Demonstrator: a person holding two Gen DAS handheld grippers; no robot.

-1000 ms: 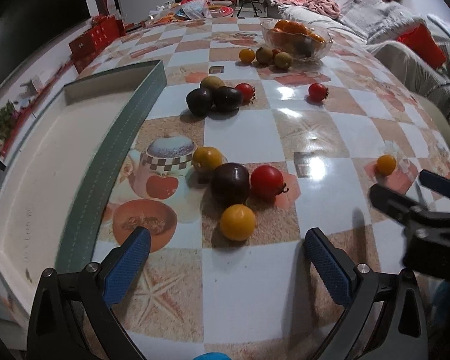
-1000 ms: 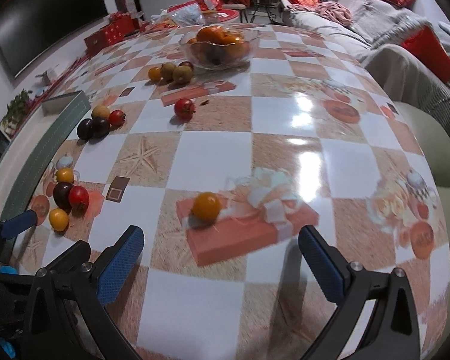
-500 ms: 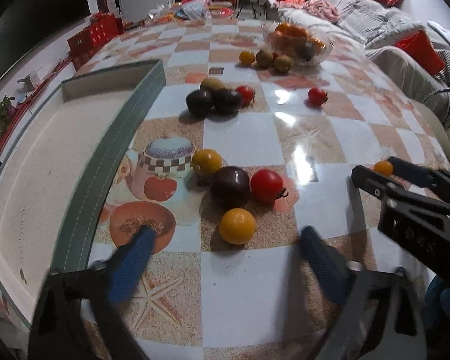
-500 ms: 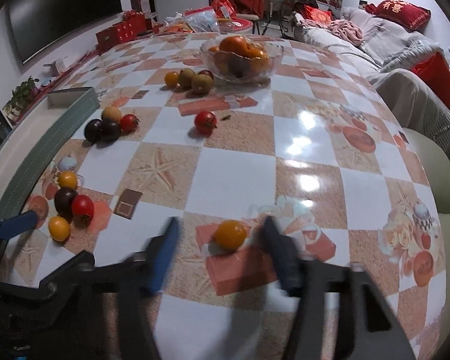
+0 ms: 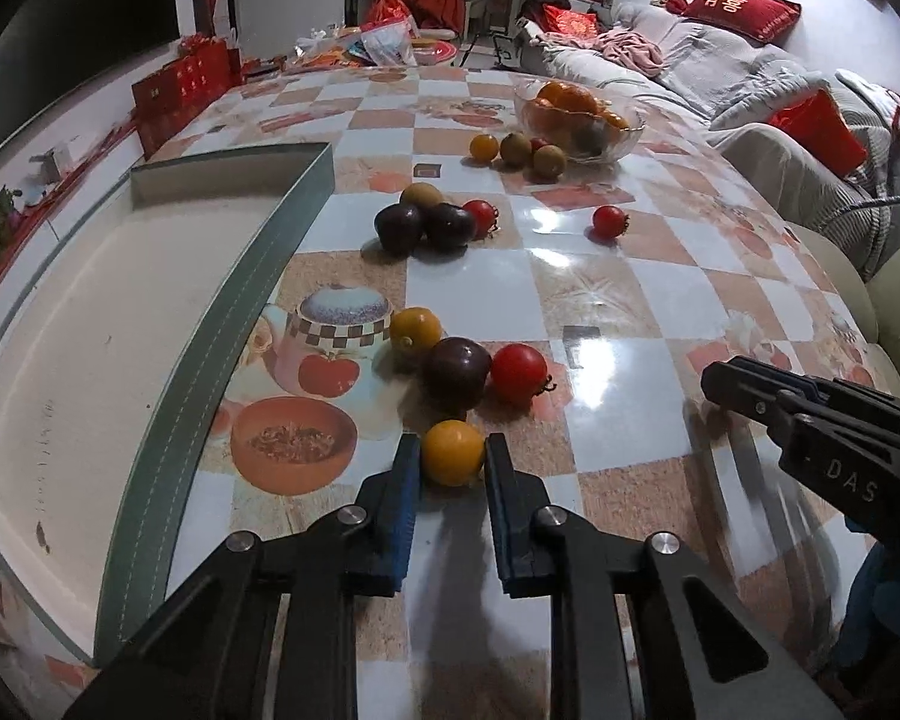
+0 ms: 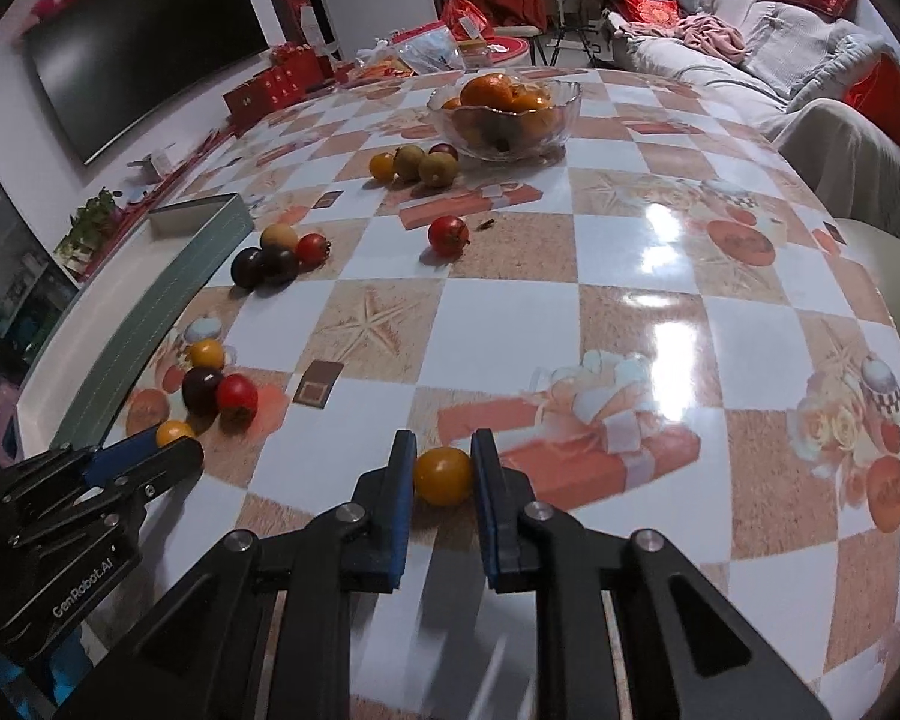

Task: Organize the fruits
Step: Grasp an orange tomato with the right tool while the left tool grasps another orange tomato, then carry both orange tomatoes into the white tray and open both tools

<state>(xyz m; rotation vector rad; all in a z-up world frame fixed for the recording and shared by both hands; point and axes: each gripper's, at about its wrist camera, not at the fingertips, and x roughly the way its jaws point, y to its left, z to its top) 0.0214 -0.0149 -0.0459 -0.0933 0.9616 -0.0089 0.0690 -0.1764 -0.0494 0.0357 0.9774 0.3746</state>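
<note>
My left gripper (image 5: 452, 461) is shut on a yellow tomato (image 5: 453, 452) that rests on the table, close to a dark plum (image 5: 457, 369), a red tomato (image 5: 518, 365) and another yellow tomato (image 5: 415, 329). My right gripper (image 6: 444, 461) is shut on a second yellow tomato (image 6: 443, 475) beside the printed gift box. The left gripper also shows in the right wrist view (image 6: 168, 444) at the lower left. A further cluster of dark plums (image 5: 424, 227) lies farther back.
A shallow green-rimmed tray (image 5: 228, 312) lies along the left. A glass bowl (image 6: 504, 120) of oranges stands at the back with small fruits (image 6: 417, 165) before it. A lone red tomato (image 6: 448, 235) sits mid-table. A sofa edge (image 6: 858, 150) borders the right.
Both grippers moved forward and closed, each on a yellow tomato. One second ago both were wide open, short of the fruits.
</note>
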